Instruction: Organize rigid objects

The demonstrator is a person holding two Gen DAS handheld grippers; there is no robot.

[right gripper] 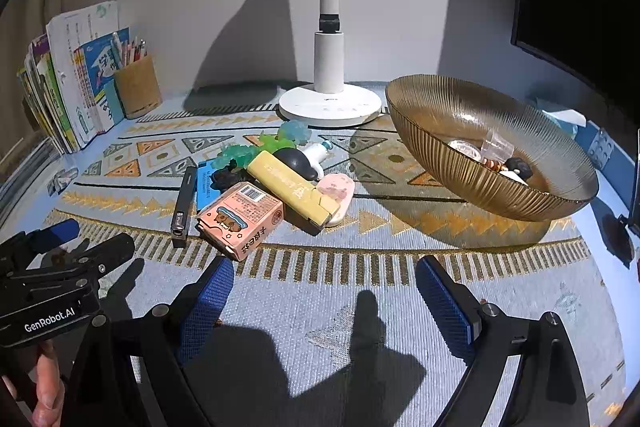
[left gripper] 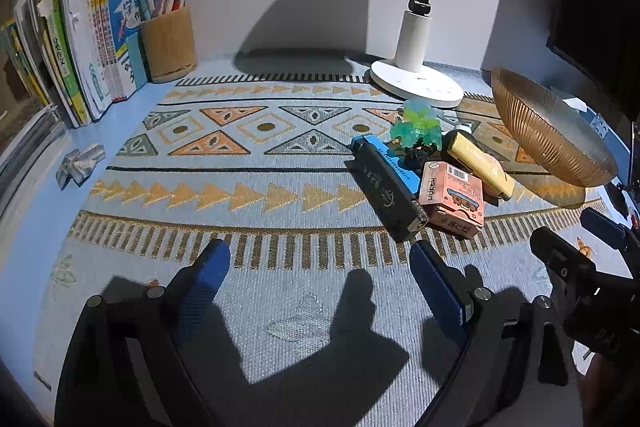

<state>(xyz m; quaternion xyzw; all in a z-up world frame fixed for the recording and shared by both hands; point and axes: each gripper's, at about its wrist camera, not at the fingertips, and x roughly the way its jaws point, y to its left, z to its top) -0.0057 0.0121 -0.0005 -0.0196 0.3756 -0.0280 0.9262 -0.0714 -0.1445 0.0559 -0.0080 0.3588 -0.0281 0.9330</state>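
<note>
A pile of small objects lies on the patterned mat: a pink box [right gripper: 240, 217] [left gripper: 454, 199], a yellow case [right gripper: 294, 189] [left gripper: 480, 163], a black-and-blue rectangular case [left gripper: 390, 191] [right gripper: 182, 205], a green translucent toy [left gripper: 418, 125] [right gripper: 262, 143], a black rounded object [right gripper: 294, 161] and a pink oval item [right gripper: 338, 193]. An amber ribbed glass bowl [right gripper: 452, 143] [left gripper: 532, 131] stands to the right and holds several small items. My left gripper [left gripper: 320, 263] is open and empty, in front and left of the pile. My right gripper [right gripper: 326, 281] is open and empty, in front of the pile.
A white lamp base [right gripper: 330, 105] [left gripper: 416, 83] stands behind the pile. Books [left gripper: 72, 39] and a wooden pen cup [left gripper: 168, 45] line the back left. A crumpled silver wrapper [left gripper: 78, 163] lies at the left. A dark monitor [right gripper: 580, 7] stands at the right.
</note>
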